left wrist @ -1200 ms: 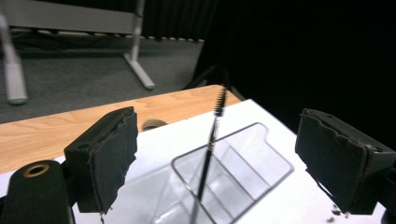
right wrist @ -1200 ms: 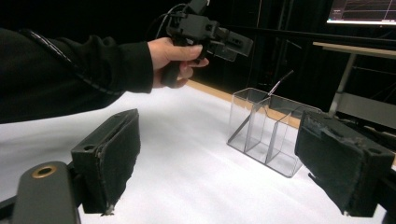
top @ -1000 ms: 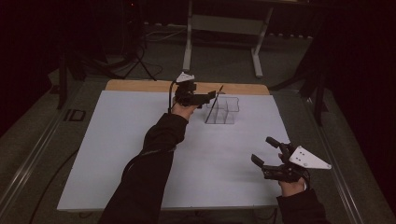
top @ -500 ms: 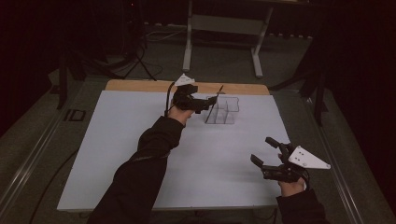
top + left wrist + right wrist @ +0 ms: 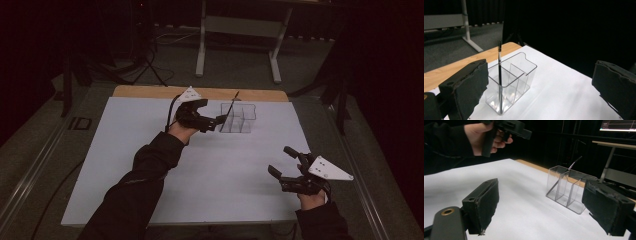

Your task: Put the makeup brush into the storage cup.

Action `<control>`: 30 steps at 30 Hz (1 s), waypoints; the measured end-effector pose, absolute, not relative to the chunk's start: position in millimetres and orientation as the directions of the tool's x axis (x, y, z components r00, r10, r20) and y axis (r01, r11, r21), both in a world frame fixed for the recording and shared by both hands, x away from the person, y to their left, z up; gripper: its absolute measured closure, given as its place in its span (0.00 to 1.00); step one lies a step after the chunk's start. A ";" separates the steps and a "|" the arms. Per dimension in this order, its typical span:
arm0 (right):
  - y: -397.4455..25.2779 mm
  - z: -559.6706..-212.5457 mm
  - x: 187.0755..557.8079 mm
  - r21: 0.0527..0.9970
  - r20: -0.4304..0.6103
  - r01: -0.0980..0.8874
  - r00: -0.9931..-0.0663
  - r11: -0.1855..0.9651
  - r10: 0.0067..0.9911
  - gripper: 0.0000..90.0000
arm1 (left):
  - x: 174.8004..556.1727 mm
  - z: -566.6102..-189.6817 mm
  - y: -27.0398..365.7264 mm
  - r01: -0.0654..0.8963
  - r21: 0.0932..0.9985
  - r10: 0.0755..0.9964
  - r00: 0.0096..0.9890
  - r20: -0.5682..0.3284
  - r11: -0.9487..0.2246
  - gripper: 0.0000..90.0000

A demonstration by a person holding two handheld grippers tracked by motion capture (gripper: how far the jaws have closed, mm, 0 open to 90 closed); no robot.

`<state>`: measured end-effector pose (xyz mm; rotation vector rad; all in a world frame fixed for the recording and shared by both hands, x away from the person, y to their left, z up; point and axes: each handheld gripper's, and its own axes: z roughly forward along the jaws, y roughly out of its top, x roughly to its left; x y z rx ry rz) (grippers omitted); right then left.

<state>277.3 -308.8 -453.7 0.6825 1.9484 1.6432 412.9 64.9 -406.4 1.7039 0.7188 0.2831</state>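
Clear bin [image 5: 511,82] sits just ahead of my left gripper [image 5: 216,121], jaws wide and empty, brush [image 5: 499,75] leaning in its nearest cell; right gripper [image 5: 285,167], also wide, is well apart.

Room dark, black surrounds on all sides. Grey floor [image 5: 240,55] with trailing cables [image 5: 150,75]. White-legged stand [image 5: 239,25] behind the white-covered worktop [image 5: 125,165], whose wooden far edge [image 5: 150,92] is exposed. Light falls on the worktop alone
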 end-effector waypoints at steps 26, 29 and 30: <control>-309.0 -453.2 276.7 0.987 -0.053 0.059 -0.749 0.146 0.661 0.15 | 340.2 -422.9 135.6 0.294 0.951 0.561 0.805 -0.194 -0.093 0.04; -308.6 -453.3 276.8 0.987 -0.053 0.059 -0.748 0.146 0.662 0.15 | 332.1 -427.9 139.5 0.296 0.949 0.560 0.806 -0.189 -0.106 0.04; -308.7 -453.3 276.8 0.987 -0.053 0.059 -0.748 0.146 0.662 0.15 | 330.2 -428.9 140.5 0.297 0.949 0.560 0.806 -0.191 -0.104 0.04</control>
